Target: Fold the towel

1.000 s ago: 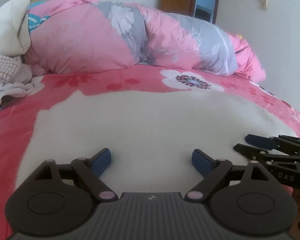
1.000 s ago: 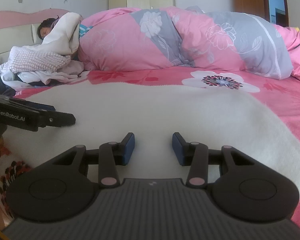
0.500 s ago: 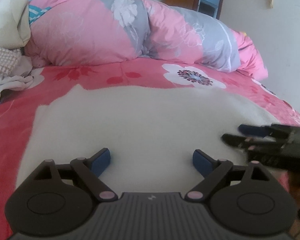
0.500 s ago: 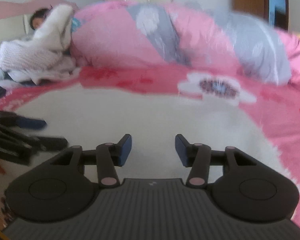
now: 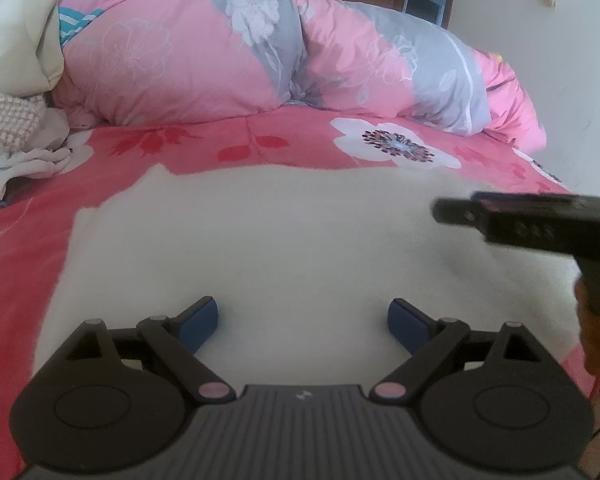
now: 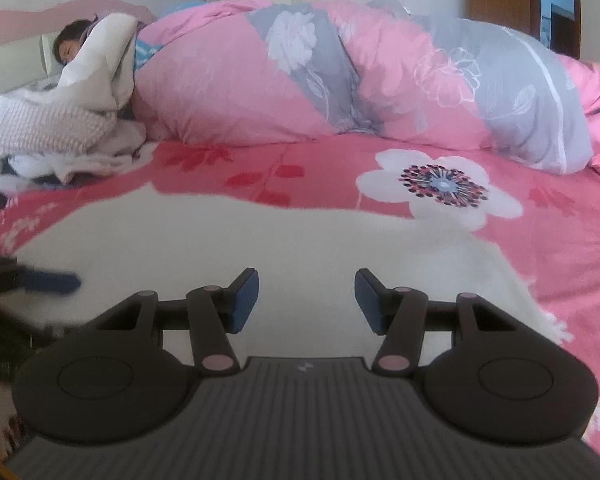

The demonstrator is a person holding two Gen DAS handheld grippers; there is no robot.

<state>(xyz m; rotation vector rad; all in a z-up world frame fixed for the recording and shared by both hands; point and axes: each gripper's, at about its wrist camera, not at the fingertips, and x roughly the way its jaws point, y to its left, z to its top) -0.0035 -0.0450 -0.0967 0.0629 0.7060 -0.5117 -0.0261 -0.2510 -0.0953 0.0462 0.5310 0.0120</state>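
So far the white towel lies flat on the bed, apparently still unfolded, while the left gripper and right gripper hang apart, empty.

Both wrist cameras sit low and close over the towel, looking along their fingers across the bed toward the quilt, each catching the other gripper at its edge.
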